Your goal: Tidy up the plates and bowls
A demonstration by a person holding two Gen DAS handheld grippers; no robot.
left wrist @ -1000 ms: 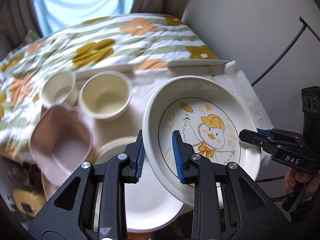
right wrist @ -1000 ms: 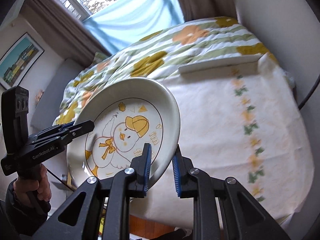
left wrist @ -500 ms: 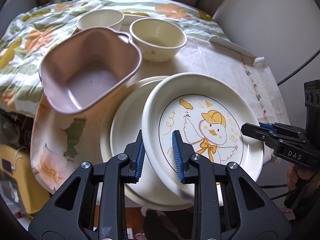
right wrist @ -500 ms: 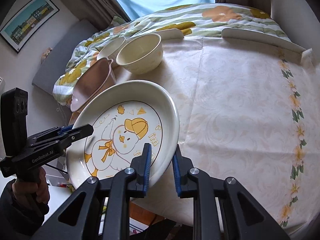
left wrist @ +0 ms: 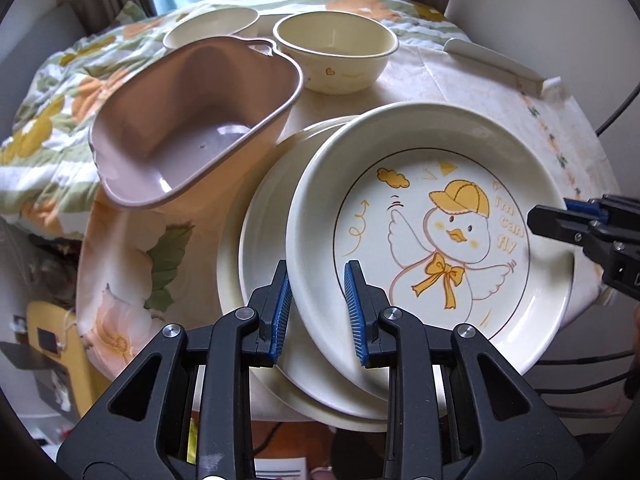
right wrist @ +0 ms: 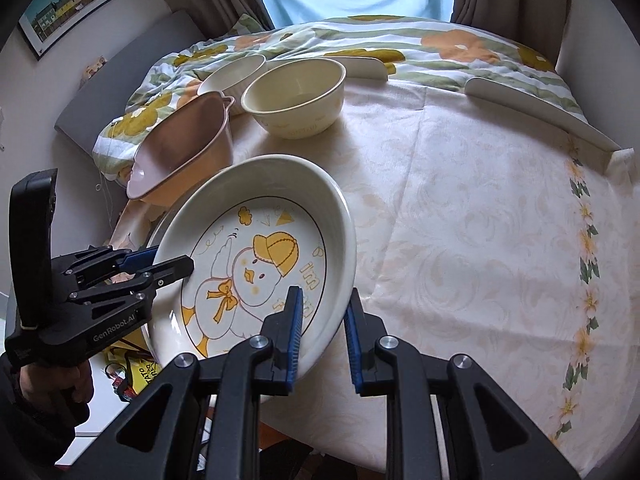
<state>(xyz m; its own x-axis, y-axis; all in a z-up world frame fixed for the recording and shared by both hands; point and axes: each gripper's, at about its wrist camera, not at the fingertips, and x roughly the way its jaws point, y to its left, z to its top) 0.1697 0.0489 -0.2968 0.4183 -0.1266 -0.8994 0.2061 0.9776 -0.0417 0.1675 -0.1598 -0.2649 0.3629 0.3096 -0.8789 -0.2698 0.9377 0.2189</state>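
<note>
**At table edge: duck plate held by both grippers over plain plates**

At the near left edge of the table [right wrist: 460,208], the duck plate [left wrist: 432,240] sits tilted between two grippers. Left gripper [left wrist: 318,304]: jaws narrow, blue pads straddling the plate rim at its 7 o'clock in the left wrist view, one pad outside the rim, one inside; contact appears firm. Right gripper [right wrist: 322,330]: jaws narrow, clamped over the opposite rim, at 5 o'clock of the plate in the right wrist view.

Beneath the duck plate: stacked plain cream plates [left wrist: 260,248], showing at its 9 o'clock. I cannot tell whether the duck plate touches them.

Pink heart-shaped bowl [left wrist: 192,128] lies at 10 o'clock of the plate. Cream bowl [left wrist: 336,56] stands upright at 12 o'clock. A smaller cream bowl [left wrist: 212,30] sits just beside it, behind the pink one.

Floral quilt [right wrist: 360,36] beyond the table's far edge.
</note>
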